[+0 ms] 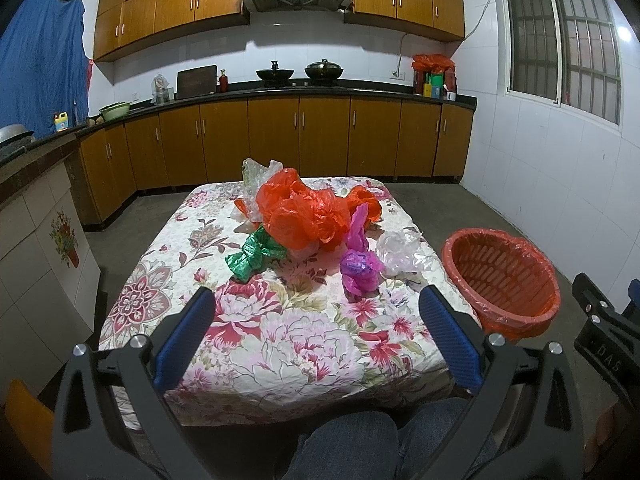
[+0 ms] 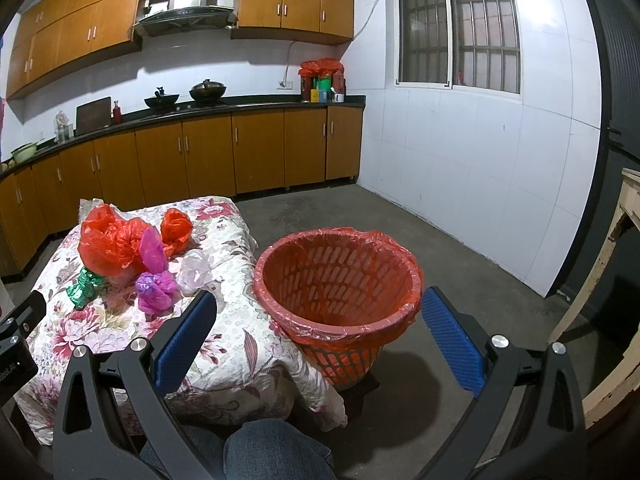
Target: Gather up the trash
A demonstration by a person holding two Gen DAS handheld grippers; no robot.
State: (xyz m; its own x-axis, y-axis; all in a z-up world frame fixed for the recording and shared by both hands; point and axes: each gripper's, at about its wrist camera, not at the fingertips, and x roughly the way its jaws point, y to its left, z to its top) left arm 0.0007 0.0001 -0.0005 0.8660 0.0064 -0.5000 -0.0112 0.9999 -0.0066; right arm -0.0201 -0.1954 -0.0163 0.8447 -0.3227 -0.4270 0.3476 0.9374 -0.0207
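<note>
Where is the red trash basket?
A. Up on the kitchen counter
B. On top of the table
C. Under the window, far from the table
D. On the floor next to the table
D: the red trash basket stands on the grey floor, right beside the table with the flowery cloth.

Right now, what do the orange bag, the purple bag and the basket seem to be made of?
Orange bag: thin glossy plastic film, probably; crumpled and translucent. Purple bag: similar film, shiny, bunched. Basket: looks like rigid moulded plastic, slotted walls, lined with a thin red bag folded over its rim.
</note>
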